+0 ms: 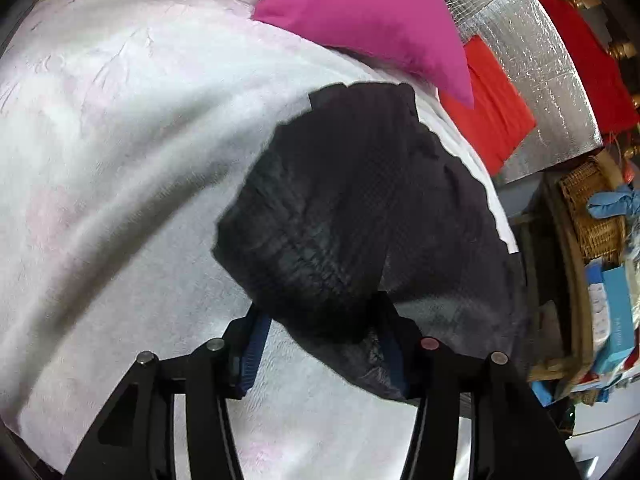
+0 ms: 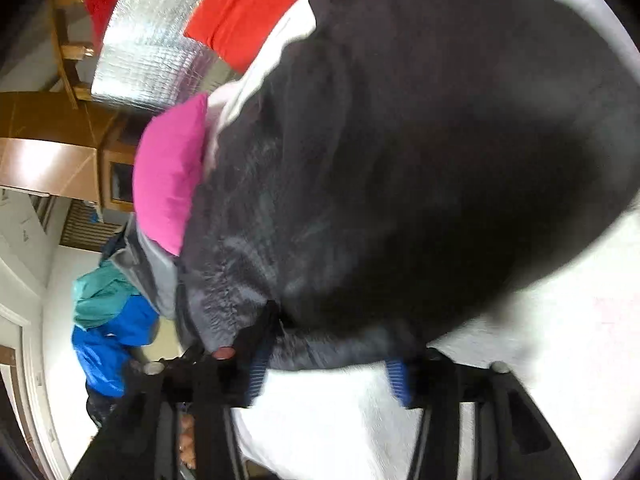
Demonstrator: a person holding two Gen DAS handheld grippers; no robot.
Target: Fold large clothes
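A white bedspread point(image 1: 120, 152) with faint pink patches is lying across the bed and filling most of the left wrist view, spreading away ahead of and to the left of the left claw point(image 1: 320, 344). On it, a black quilted garment point(image 1: 352, 208) is sitting bunched directly in front of that claw, and its near fold is draping down between the two blue-padded fingers point(image 1: 252, 354). The fingers are standing apart on either side of the cloth; whether they are pinching it I cannot tell.

In the right wrist view the same black quilted garment point(image 2: 420, 140) is bulging up just beyond the right claw point(image 2: 326, 372), and its grey-sheened hem is hanging over the finger tips. The fingers are spread wide, with the bedspread point(image 2: 540, 340) showing between them.

A magenta pillow point(image 1: 368, 12) is resting beyond the garment, ahead of the left claw. A red cushion point(image 1: 496, 108) is leaning against a silver foil panel point(image 1: 532, 32) further ahead and to the right. A wicker basket point(image 1: 592, 216) is standing off to the right.
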